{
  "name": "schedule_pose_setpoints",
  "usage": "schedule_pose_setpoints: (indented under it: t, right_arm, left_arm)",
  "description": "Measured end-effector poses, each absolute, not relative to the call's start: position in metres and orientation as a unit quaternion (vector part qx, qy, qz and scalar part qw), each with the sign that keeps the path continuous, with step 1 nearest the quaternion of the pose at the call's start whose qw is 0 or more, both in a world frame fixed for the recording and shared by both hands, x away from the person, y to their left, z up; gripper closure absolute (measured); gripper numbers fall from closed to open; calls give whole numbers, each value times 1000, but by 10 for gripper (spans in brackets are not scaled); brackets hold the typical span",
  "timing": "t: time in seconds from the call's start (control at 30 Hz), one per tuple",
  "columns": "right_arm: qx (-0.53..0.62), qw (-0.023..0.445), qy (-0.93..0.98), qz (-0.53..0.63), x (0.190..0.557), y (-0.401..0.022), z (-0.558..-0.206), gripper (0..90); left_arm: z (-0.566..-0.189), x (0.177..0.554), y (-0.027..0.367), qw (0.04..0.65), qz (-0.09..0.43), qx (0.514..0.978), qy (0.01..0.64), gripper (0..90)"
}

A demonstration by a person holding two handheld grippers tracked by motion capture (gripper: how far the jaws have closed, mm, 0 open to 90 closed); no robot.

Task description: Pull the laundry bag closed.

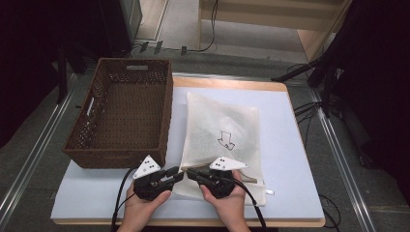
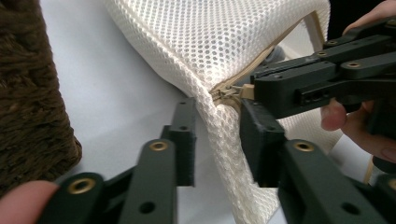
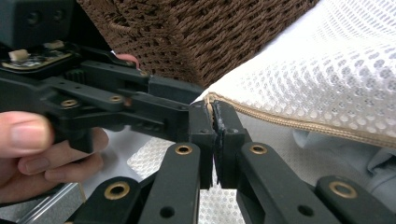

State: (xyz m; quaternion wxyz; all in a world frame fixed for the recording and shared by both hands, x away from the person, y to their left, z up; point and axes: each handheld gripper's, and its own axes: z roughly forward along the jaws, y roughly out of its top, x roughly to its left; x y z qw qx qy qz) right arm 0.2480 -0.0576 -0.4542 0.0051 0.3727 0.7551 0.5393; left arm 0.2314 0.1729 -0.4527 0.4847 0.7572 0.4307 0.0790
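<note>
My two tongs meet at the near left corner of the white mesh laundry bag [image 1: 223, 140], which lies flat on the white surface [image 1: 290, 159] just right of the brown wicker basket [image 1: 123, 113]. My right tongs [image 3: 215, 128] are clamped tight on the zipper end at that corner [image 2: 224, 93]. My left tongs [image 2: 215, 135] stand partly open, the mesh edge hanging between the jaws with no pad pressing it. I judge the step to be opening the zipper: next, the left tongs must close on the fabric beside the slider, bracing it while the right draws along the seam.
</note>
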Motion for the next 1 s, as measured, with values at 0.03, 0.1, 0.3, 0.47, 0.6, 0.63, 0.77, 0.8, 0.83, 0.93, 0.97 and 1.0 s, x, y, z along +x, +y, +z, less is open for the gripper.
schedule_pose_setpoints:
  t: [0.03, 0.1, 0.3, 0.47, 0.6, 0.63, 0.77, 0.8, 0.83, 0.93, 0.97, 1.0]
  right_arm:
    - [372, 5, 755, 540, 248, -57, -454, 889]
    - [372, 5, 755, 541, 248, -57, -454, 889]
    - [383, -5, 747, 543, 249, -55, -457, 881]
    - [388, -2, 741, 548, 249, -53, -458, 864]
    - [390, -1, 740, 548, 248, -50, -458, 883]
    - [390, -2, 739, 549, 248, -50, -458, 884]
    - [405, 8, 739, 538, 248, -52, -458, 887]
    - [407, 8, 739, 537, 249, -53, -459, 887]
    - [409, 6, 740, 535, 250, -54, -460, 887]
    - [410, 4, 740, 533, 249, -57, -463, 887]
    - [409, 7, 742, 531, 248, -57, -463, 887]
    - [409, 9, 743, 530, 248, -56, -463, 887]
  left_arm:
    - [-453, 232, 173, 483, 78, 756, 435, 768]
    - [-454, 233, 174, 480, 71, 760, 433, 842]
    - [-454, 231, 173, 472, 83, 765, 431, 873]
    - [-454, 229, 171, 474, 82, 769, 422, 875]
    - [-454, 228, 171, 475, 79, 768, 421, 876]
    - [-454, 228, 173, 481, 74, 763, 426, 878]
    - [-453, 227, 174, 489, 74, 753, 434, 883]
    - [-453, 227, 174, 486, 75, 755, 434, 883]
    - [-453, 227, 174, 485, 74, 756, 433, 884]
    - [-454, 226, 173, 481, 79, 760, 430, 884]
    - [-454, 226, 172, 481, 82, 759, 430, 883]
    - [-454, 225, 171, 480, 84, 760, 430, 883]
